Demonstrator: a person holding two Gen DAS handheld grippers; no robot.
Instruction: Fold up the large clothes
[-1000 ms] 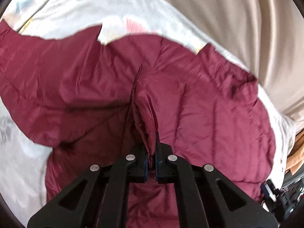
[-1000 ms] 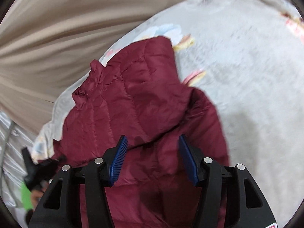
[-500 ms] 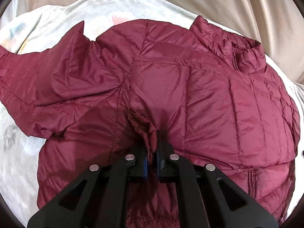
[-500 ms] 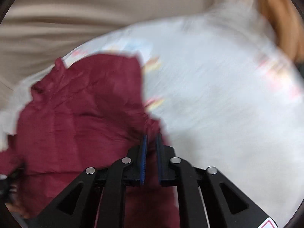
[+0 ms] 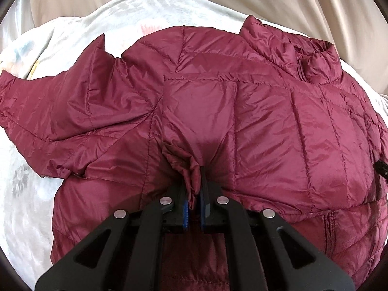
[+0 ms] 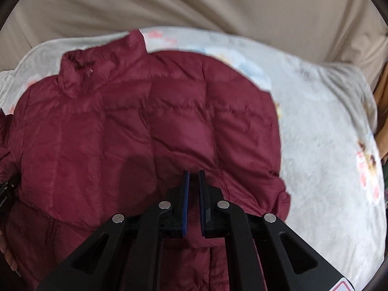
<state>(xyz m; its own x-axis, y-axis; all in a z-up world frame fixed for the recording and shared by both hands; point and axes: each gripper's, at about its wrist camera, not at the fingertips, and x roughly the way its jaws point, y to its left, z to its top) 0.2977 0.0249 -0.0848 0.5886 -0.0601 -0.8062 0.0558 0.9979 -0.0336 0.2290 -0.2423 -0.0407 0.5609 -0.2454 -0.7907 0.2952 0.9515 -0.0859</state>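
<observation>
No containers in either view. Your maroon puffer jacket [image 5: 254,126] lies spread on the pale floral blanket [image 5: 29,194], collar [image 5: 315,65] toward the far edge, one sleeve [image 5: 48,101] stretched out to the left in the left wrist view. Your left gripper [image 5: 194,189] is clamped on a bunched fold of the jacket's fabric, near the middle of the body. Your right gripper [image 6: 193,189] has just been closing; its jaws now stand nearly together above the jacket's right half with only a thin gap, and nothing shows between them. Beige curtain [image 6: 194,4] hangs behind the blanket. A wooden edge [image 6: 382,121] shows far right.
</observation>
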